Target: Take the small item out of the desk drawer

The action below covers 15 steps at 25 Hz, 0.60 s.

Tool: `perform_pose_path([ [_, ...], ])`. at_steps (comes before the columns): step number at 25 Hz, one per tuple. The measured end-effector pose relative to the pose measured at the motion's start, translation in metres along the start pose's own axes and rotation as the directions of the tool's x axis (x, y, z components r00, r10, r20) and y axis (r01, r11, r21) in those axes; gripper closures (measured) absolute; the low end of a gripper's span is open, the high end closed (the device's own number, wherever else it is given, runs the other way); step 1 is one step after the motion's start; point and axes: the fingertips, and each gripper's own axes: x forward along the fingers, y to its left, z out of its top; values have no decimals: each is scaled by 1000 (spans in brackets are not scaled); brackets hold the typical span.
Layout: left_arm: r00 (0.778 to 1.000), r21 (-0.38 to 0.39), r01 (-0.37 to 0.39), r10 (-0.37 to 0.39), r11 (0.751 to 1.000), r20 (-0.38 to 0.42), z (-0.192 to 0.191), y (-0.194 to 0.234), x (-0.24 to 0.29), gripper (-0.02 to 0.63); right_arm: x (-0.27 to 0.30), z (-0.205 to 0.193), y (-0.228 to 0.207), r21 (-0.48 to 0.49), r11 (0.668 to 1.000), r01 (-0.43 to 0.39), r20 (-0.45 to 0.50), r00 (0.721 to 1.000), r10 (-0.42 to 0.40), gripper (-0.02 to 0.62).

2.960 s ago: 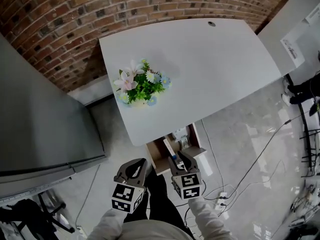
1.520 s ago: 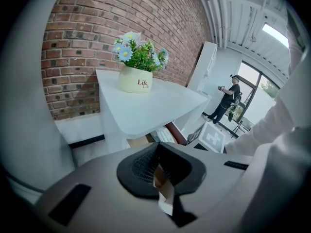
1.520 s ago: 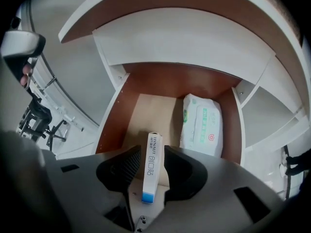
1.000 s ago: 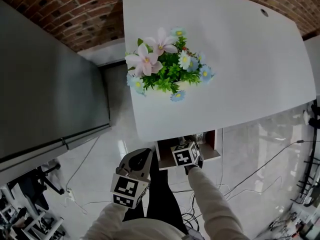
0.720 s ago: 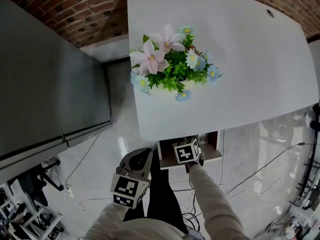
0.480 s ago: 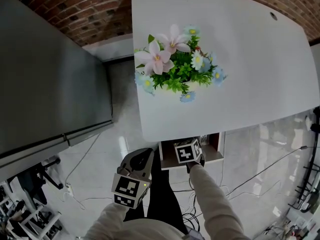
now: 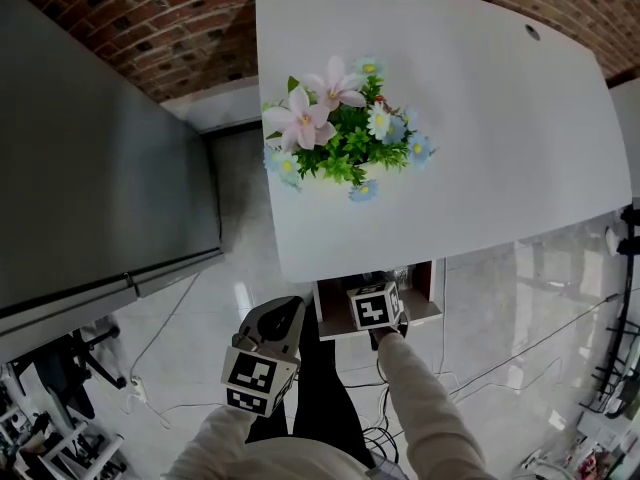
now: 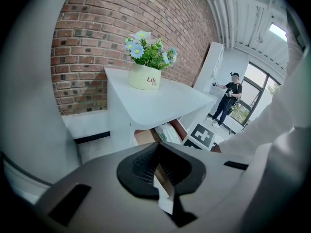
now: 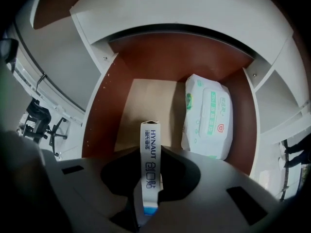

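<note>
Right tongs (image 9: 150, 152) gripping a slim box (image 9: 149, 135) inside the open desk drawer (image 9: 104, 115).

My left tongs (image 8: 158, 152) hung closed and empty near the drawer. The right pair's jaws, just narrowed, pinched the flat faces of the white carton, which stood on edge in the drawer. I judged it light, thin card, easily crushed, so a gentle mid-body hold suited. Beyond it lay a soft wipes pack (image 9: 208, 115), with the counter (image 7: 480, 118) overhead.

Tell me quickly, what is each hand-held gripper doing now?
Left hand-held gripper: closed, empty.
Right hand-held gripper: jaws just been closing, gripping the small white box.
</note>
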Motion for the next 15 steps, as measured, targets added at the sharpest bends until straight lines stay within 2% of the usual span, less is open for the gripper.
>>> perform_pose_path([
  [15, 997, 65, 55, -58, 996, 45, 20, -13, -9, 588, -68, 0, 2, 131, 991, 25, 159, 986, -46, 505],
])
